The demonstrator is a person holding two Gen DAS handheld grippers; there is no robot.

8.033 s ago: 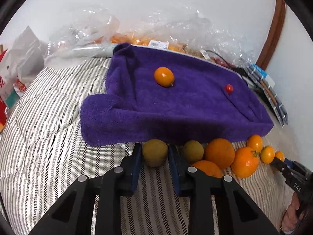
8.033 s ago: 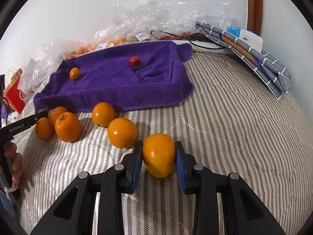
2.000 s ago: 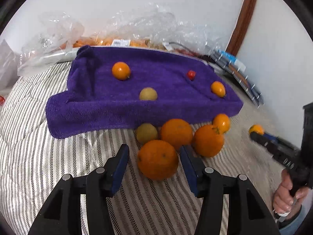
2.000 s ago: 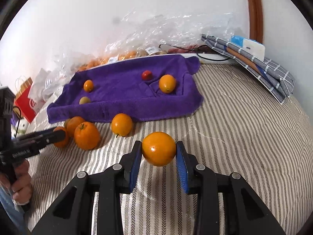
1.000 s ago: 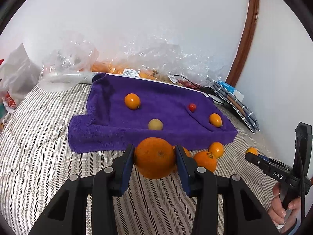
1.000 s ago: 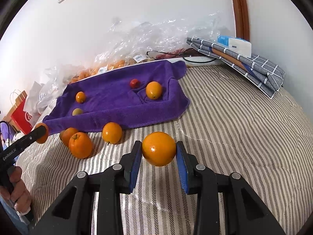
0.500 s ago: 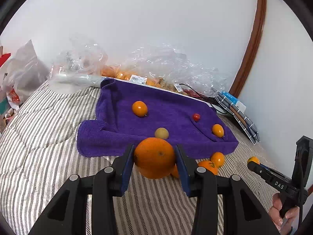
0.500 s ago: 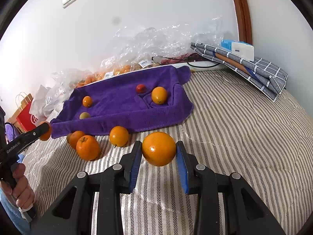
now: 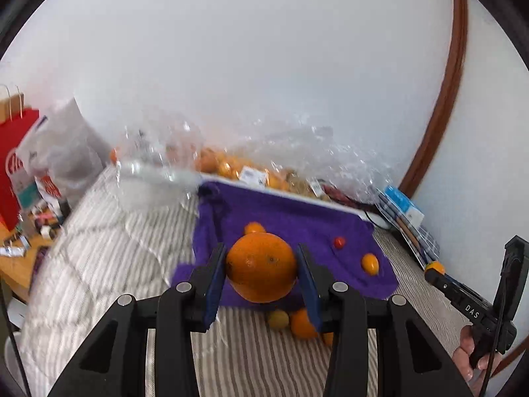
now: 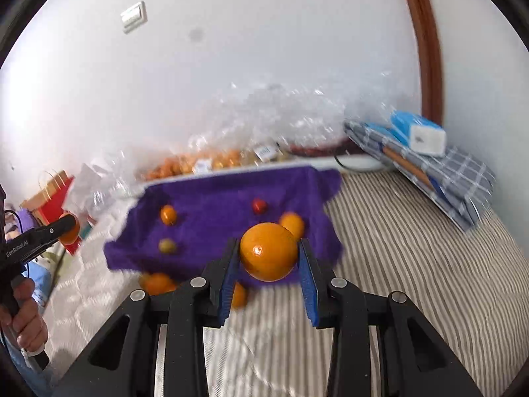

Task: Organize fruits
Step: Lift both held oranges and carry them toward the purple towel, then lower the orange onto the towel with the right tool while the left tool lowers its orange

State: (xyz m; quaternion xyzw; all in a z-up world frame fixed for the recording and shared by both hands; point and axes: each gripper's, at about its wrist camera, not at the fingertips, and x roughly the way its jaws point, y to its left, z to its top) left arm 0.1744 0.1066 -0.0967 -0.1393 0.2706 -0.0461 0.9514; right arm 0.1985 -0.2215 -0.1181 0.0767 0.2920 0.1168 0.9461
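My left gripper point(image 9: 262, 273) is shut on a large orange point(image 9: 261, 267) and holds it in the air before the purple towel point(image 9: 291, 221). My right gripper point(image 10: 268, 259) is shut on another orange point(image 10: 268, 252), also lifted above the striped bed. On the towel lie a small orange point(image 10: 168, 214), a red cherry tomato point(image 10: 259, 205), a greenish fruit point(image 10: 167, 246) and an orange point(image 10: 292, 224) at its right. Several oranges point(image 10: 158, 283) and a greenish fruit point(image 9: 278, 319) lie on the bed at the towel's front edge.
Clear plastic bags of fruit point(image 9: 238, 168) stand behind the towel by the wall. Folded checked cloths and a blue box point(image 10: 420, 135) lie at the back right. A red paper bag point(image 9: 13, 152) stands left of the bed.
Both grippers have risen and tilted up with their oranges; the towel and loose fruit now sit lower and farther away in both views.
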